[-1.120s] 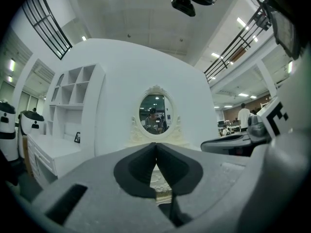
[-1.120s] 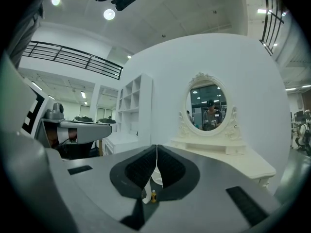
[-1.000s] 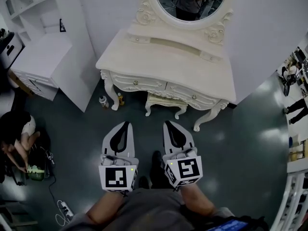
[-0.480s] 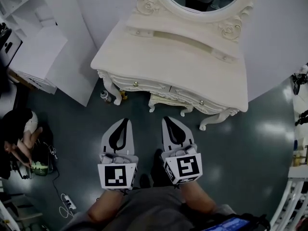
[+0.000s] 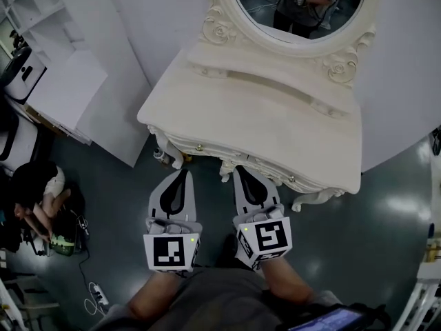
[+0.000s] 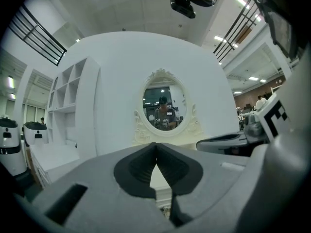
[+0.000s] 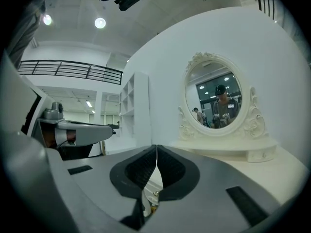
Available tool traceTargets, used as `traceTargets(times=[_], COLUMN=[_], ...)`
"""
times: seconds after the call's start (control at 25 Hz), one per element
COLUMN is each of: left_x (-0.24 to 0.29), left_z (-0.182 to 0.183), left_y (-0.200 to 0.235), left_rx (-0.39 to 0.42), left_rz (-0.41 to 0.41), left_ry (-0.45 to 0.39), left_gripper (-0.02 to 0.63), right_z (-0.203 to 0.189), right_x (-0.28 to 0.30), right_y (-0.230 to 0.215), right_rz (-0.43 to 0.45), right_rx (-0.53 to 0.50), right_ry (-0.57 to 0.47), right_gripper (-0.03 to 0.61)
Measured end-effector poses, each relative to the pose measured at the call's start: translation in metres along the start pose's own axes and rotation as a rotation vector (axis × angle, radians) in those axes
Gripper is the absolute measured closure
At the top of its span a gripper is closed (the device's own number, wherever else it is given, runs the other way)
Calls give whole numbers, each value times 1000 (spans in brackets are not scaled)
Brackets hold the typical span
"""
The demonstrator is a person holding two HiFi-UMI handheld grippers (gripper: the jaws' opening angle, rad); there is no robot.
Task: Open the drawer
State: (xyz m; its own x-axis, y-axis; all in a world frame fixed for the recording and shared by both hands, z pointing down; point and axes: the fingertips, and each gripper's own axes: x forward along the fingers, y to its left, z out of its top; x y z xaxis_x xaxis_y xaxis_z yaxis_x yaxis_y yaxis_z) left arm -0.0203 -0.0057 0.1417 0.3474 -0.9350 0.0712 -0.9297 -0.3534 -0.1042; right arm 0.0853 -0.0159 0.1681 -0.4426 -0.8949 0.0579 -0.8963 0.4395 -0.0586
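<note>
**Both grippers shut and empty, drawer front dead ahead**

The left gripper (image 5: 181,174) and the right gripper (image 5: 241,171) sit level and side by side. Each has its jaws pressed fully together with nothing between them.

The drawer (image 5: 212,152) is shut. It lies in the carved front of the cream table (image 5: 262,116), tucked under the overhanging top and below the oval mirror (image 5: 303,5). The head view shows only a thin strip of that front. One small round knob (image 5: 199,147) sits towards the left and a second knob (image 5: 290,178) further right, so which drawer is meant cannot be told.

The right gripper's tips lie just before the strip between the two knobs. The left gripper's tips are near the left knob. Neither is seen touching anything.

In the right gripper view a small glint shows low in the gap under the shut jaws. It is possibly a knob, but too small to be sure.

This reads as the reach, with the pull not yet begun. To do it well:

- The working gripper should part its jaws before it meets the front.
- It should line up square on one knob and seat the pads behind the knob's head rather than on its crown.
- The knob looks small and smooth, so a shallow pinch would likely slip.
- The pull wants to run straight back and level, so the drawer does not bind.
</note>
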Motion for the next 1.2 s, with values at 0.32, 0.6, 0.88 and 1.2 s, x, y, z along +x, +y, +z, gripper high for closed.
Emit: traceTargets(times=[0.32,0.6,0.88,1.2], left_x=[17,22,45,71], left_z=[26,19,-8,-59], left_y=[2,19,37,50], left_rx=[33,4,-27,-81], left_rz=[40,65,40,-1], left_ry=[-61,-63,-10,87], left_gripper=[598,598,598,598], right_z=[30,29,7,-36], right_x=[17,30,55,80], right_y=[-21,-16,-16,-8], right_rz=[20,28,8,-1], right_rx=[-25,-41,-34,-16], right_ry=[-72,-59,-3,91], right_gripper=[565,565,565,565])
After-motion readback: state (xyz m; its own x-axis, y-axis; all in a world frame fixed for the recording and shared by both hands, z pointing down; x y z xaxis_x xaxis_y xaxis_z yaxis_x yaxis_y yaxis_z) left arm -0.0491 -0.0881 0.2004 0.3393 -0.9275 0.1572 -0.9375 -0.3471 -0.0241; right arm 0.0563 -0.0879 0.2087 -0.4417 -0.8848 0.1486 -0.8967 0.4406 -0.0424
